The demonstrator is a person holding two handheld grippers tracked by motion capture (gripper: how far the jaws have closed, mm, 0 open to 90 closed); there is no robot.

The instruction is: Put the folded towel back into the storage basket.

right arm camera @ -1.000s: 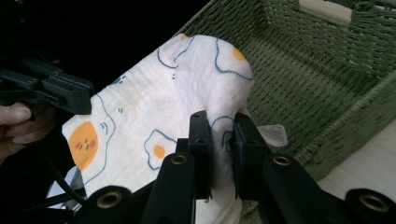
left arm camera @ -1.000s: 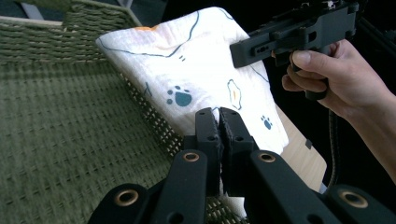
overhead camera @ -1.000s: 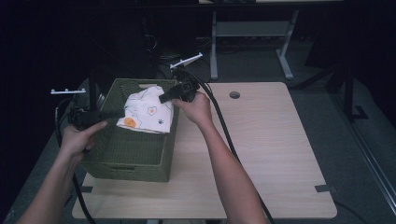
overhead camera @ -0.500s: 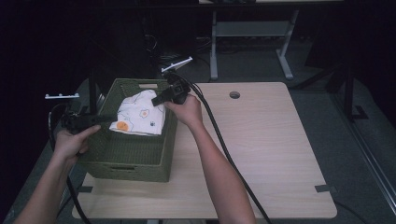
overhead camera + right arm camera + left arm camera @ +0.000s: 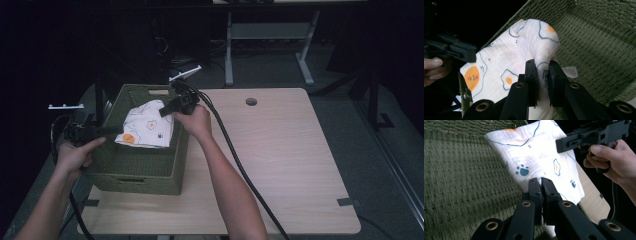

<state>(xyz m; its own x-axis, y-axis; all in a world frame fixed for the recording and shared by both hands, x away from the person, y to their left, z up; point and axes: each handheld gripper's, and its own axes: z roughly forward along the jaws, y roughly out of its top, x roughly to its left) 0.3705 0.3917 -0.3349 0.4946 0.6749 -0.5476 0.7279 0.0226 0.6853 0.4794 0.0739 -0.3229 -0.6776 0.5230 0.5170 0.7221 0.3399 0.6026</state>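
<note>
A white cloth point(image 5: 146, 127) printed with fried eggs and paw marks hangs stretched over a green woven basket point(image 5: 135, 167) at the table's left. My left gripper point(image 5: 111, 131) pinches the cloth's left edge, jaws shut on the fabric point(image 5: 541, 182). On the opposite side, my right gripper point(image 5: 164, 111) holds the cloth's far right corner, its jaws closed on a bunched fold point(image 5: 542, 67). The cloth point(image 5: 506, 62) spans between the two grippers above the basket's inside point(image 5: 461, 182). Seen from the left gripper view, the right gripper's hand point(image 5: 614, 160) is at the upper right.
The basket stands on a light wooden table point(image 5: 280, 160) with a round cable hole point(image 5: 251, 101) near its far edge. A thick black cable point(image 5: 235, 155) trails from the right gripper along the forearm. A desk frame point(image 5: 270, 35) stands in the dark behind.
Both grippers have moved left and slightly apart with the cloth, which now hangs more over the basket's left side.
</note>
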